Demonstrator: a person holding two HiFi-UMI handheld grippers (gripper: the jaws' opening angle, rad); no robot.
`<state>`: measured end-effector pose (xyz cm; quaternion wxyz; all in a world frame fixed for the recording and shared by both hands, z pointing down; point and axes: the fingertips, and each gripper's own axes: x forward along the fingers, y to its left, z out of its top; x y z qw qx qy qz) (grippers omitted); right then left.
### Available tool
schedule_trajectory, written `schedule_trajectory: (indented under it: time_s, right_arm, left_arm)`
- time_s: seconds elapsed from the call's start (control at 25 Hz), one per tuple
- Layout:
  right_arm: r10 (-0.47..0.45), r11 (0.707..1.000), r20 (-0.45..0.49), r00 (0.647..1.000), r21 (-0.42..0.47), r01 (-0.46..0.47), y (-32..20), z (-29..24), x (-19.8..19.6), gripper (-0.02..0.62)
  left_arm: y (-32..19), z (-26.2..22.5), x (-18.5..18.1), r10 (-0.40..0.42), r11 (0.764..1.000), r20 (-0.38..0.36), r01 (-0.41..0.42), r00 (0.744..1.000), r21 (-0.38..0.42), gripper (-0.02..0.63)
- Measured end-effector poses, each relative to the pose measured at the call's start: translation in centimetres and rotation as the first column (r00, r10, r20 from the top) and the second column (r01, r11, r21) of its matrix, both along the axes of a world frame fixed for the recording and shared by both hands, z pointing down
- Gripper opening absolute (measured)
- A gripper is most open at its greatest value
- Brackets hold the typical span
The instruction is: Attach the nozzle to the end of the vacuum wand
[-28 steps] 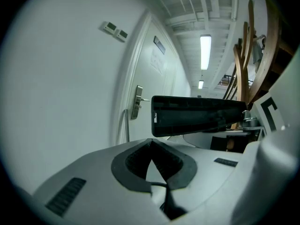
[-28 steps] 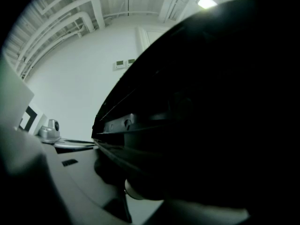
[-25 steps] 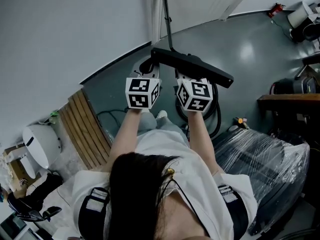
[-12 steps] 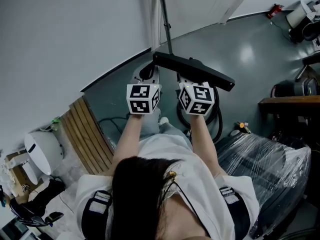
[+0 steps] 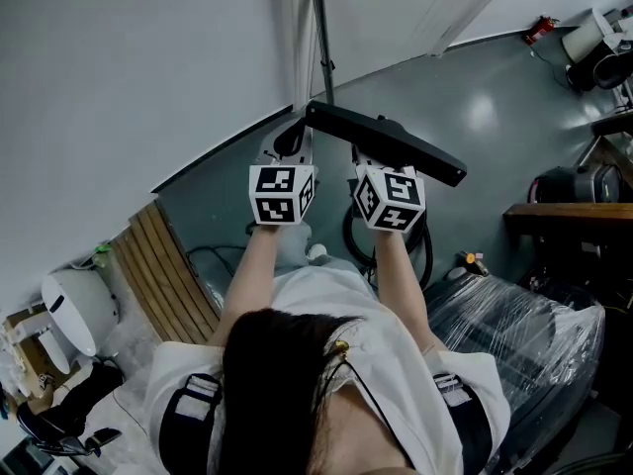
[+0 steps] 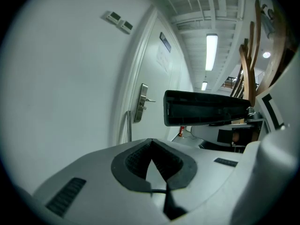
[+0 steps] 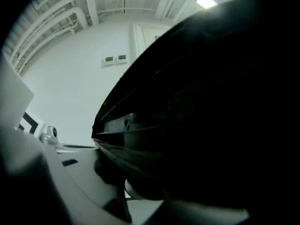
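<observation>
Watching remotely, my notes: white short-sleeve shirt [image 5: 331,295], black shoulder straps [image 5: 188,419] with grey patches. White left cube [image 5: 282,194] and right cube [image 5: 391,199], black square markers. Shell of left gripper [image 6: 151,146] pale grey, black ribbed pads [image 6: 136,159], couple slotted vents [image 6: 65,197] on top.

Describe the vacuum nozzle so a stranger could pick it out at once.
Start at the white door above the grey floor. Just before it, held in the right tongs, is the nozzle: a long, flat black bar, far wider than the thin dark wand standing by it.
</observation>
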<state>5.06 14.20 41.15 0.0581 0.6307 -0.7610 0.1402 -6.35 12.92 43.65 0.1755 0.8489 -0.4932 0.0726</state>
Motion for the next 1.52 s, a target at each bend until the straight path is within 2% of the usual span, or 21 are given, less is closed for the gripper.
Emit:
schedule_trajectory:
  time_s: [0.4, 0.72, 0.96, 1.2, 1.52]
  right_arm:
    - [0.025, 0.999, 0.024, 0.999, -0.029, -0.024, -3.7, 0.2, 0.7, 0.189]
    - [0.028, 0.999, 0.033, 0.999, -0.041, -0.027, -6.8, 0.3, -0.7, 0.189]
    - [0.048, 0.998, 0.026, 0.998, -0.047, -0.047, -9.2, 0.6, -1.6, 0.189]
    - [0.058, 0.998, 0.007, 0.998, -0.039, -0.058, -11.3, 0.6, -3.8, 0.189]
    - [0.092, 0.994, -0.011, 0.996, -0.051, -0.092, -12.2, 1.2, -4.1, 0.189]
  left_arm:
    - [-3.8, -0.7, 1.2, 0.042, 0.999, 0.005, -0.042, 0.999, 0.019, -0.006]
    - [-7.0, -0.7, 0.2, 0.056, 0.998, 0.017, -0.057, 0.998, 0.022, -0.006]
    - [-9.0, -0.3, -1.1, 0.079, 0.997, 0.053, -0.080, 0.995, 0.022, -0.006]
    - [-11.4, 0.0, -3.1, 0.087, 0.996, 0.026, -0.087, 0.996, 0.013, -0.006]
    - [-13.0, 0.4, -3.5, 0.106, 0.994, 0.015, -0.106, 0.994, 0.003, -0.006]
